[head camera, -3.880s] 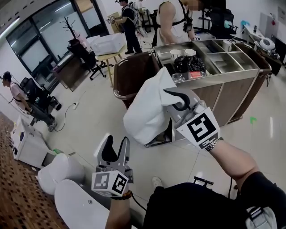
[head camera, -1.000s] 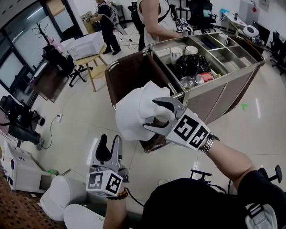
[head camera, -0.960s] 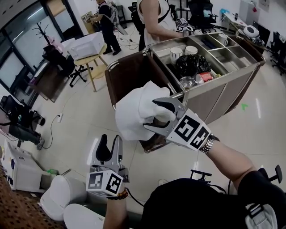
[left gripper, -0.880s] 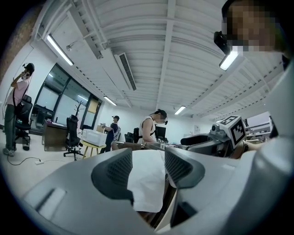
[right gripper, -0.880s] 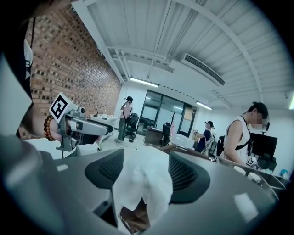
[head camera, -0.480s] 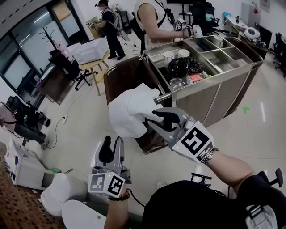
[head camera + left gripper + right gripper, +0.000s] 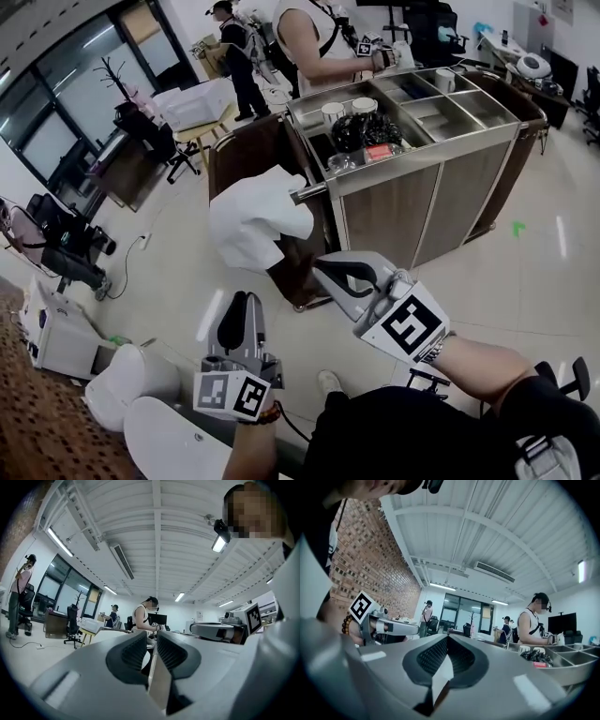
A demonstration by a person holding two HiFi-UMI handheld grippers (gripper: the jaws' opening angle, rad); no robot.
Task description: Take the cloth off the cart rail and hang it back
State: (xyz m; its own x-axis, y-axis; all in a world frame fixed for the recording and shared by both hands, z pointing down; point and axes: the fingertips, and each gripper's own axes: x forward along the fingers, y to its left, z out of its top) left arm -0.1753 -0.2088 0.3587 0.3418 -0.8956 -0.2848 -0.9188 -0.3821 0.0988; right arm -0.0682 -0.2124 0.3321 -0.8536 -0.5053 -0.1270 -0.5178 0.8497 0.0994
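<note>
The right gripper (image 7: 324, 268) has let go of the white cloth (image 7: 253, 220) and pulled back from it, and its fingers are now shut tight with nothing in them. The cloth hangs in a bunch over the cart rail (image 7: 310, 192) at the end of the cart (image 7: 422, 192), apart from both grippers. The left gripper (image 7: 242, 302) is low down, well away from the cloth, and its fingers are closing, with only a thin gap and nothing between them.
</note>
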